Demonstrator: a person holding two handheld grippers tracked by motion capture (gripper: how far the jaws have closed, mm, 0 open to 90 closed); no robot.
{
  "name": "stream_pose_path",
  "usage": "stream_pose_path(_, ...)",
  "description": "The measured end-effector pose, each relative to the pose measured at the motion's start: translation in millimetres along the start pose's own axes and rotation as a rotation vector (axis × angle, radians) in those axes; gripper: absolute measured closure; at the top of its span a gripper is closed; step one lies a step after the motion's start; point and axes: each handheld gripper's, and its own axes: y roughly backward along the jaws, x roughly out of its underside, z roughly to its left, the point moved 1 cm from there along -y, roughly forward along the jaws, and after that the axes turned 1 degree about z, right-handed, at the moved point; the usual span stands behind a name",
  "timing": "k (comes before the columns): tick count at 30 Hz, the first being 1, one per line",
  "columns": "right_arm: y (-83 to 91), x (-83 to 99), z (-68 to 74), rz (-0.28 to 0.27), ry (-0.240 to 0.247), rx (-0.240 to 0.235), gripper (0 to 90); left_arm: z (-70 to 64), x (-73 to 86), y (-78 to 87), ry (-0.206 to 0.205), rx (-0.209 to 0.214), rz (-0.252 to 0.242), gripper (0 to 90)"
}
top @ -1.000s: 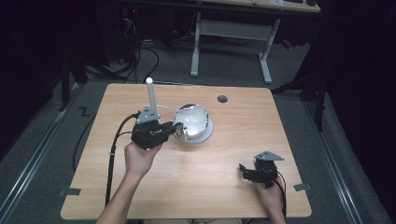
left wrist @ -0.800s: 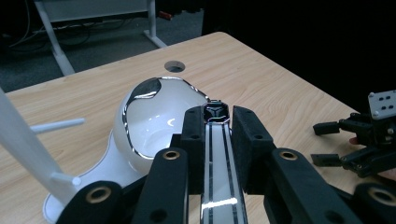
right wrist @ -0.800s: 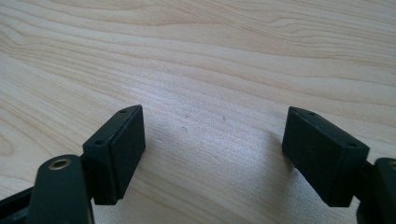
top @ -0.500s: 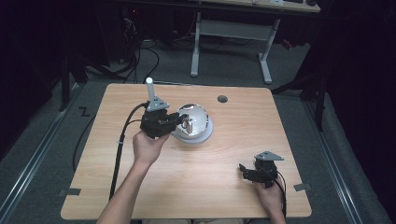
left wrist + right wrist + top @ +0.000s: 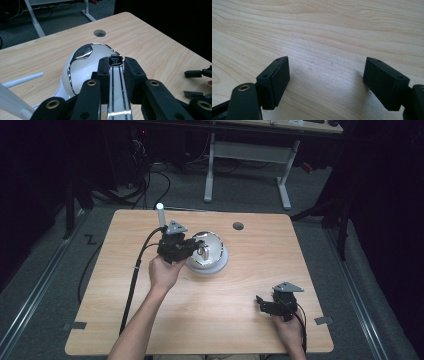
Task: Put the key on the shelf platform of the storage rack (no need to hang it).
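Presently: white chrome-trimmed appliance (image 5: 207,252), beside the table's cable hole (image 5: 238,226). Left gripper (image 5: 117,65) clamped on its chrome handle (image 5: 116,82). Right gripper (image 5: 325,72) spread, well apart. Risk: slick, narrow handle may slip or twist.

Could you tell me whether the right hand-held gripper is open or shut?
Open: the right hand-held gripper has its jaws spread wide with bare table between them.

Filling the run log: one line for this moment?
left gripper: shut on chrome handle | white dome: on table | right gripper: open, empty
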Motion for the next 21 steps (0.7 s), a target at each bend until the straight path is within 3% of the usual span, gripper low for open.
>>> stream_pose_path(4, 0.0, 0.0, 0.0, 0.0, 0.0, 0.0, 21.7, 1.9, 2.0, -8.2, 0.011, -0.014, 0.001, 75.7)
stream_pose_path(5, 0.0, 0.0, 0.0, 0.0, 0.0, 0.0, 21.7, 3.5, 2.1, -10.3, -0.007, -0.011, 0.002, 75.6)
stream_pose_path(21, 0.0, 0.0, -0.1, 0.0, 0.0, 0.0, 21.7, 11.3, 15.3, -35.3, -0.021, -0.043, -0.005, 75.6)
